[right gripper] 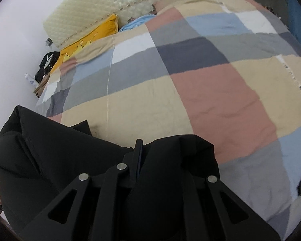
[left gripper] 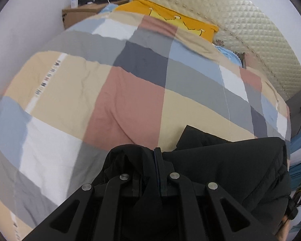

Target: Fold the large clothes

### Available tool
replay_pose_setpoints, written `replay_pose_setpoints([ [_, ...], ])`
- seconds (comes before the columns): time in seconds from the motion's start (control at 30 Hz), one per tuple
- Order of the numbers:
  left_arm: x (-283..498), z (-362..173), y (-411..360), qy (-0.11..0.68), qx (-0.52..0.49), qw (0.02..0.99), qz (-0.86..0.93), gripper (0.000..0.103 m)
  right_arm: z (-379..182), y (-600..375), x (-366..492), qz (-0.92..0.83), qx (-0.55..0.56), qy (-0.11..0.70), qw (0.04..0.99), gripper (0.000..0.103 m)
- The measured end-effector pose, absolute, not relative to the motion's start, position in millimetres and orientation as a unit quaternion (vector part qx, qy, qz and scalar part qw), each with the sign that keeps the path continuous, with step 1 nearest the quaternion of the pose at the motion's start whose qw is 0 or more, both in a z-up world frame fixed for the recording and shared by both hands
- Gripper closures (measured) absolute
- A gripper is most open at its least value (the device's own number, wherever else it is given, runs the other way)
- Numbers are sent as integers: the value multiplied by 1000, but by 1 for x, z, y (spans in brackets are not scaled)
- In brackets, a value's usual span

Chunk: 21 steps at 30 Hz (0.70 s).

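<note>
A large black padded garment [left gripper: 230, 160] hangs stretched between my two grippers, just above the near part of a bed. My left gripper [left gripper: 157, 152] is shut on one edge of it, with black cloth bunched over its left finger. In the right wrist view the same black garment [right gripper: 50, 156] spreads to the left, and my right gripper [right gripper: 138, 144] is shut on its other edge; folds drape over the right finger. A corner of the garment [left gripper: 187, 129] touches the quilt.
The bed carries a checked quilt [left gripper: 130, 92] in beige, pink, grey, blue and white. A yellow pillow [left gripper: 170, 18] and a cream quilted headboard [left gripper: 240, 20] lie at the far end. A brown bedside cabinet [left gripper: 80, 14] with a bottle and dark things stands by the wall.
</note>
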<state>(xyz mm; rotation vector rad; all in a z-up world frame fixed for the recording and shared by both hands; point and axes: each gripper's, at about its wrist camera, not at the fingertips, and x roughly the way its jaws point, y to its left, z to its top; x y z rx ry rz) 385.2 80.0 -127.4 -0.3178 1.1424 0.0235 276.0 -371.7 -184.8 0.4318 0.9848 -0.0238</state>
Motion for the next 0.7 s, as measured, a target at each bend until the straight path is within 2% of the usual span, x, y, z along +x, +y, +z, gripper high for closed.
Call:
replay_pose_setpoints([
  [0.23,389,-145,67,523,-116,845,3,93,-199,-358,281,-17,169,472,865,94],
  [0.33,384,-149,75,520,-135,843,-6,93,-191,-358,275,-10,161,469,868,93],
  [0.57,360,-116,90,547,-116,829,-31,90,-160,-364,259,-10,202,473,858,80],
  [0.6,353,-106,95,550,-121,826,-35,87,-154,-361,255,-9,193,473,860,79],
  [0.67,336,-87,108,546,-139,825,-44,71,-145,-358,248,-8,181,475,861,78],
  [0.7,327,-75,117,536,-147,830,-44,53,-137,-357,242,-7,175,475,862,75],
])
